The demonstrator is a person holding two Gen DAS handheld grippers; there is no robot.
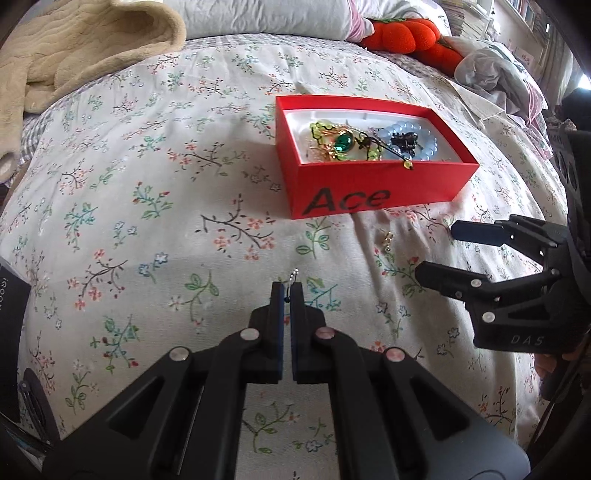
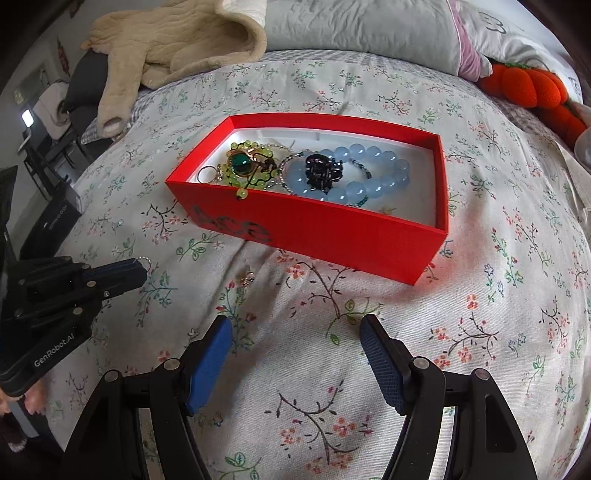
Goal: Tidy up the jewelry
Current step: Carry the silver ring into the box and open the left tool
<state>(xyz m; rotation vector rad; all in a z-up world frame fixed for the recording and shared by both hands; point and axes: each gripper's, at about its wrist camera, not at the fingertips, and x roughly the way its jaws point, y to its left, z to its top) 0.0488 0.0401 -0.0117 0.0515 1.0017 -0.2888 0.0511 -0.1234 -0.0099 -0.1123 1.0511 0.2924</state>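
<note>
Your left gripper [image 1: 287,291] sits low over the bed [image 1: 147,221], jaws pinching a small silver chain [image 1: 293,276] at their tips. Your right gripper [image 2: 295,332] hovers level with its jaws spread wide. The red box [image 2: 332,229] of jewelry lies just ahead of them, and a small gold earring [image 2: 246,278] rests ahead-left on the bedspread.

I am working in a home bedroom: a bed under a floral sheet [image 2: 332,314], a grey pillow [image 2: 362,33], a beige fleece garment [image 2: 173,40], and 1 orange plush toy [image 1: 402,33] by the pillow.
</note>
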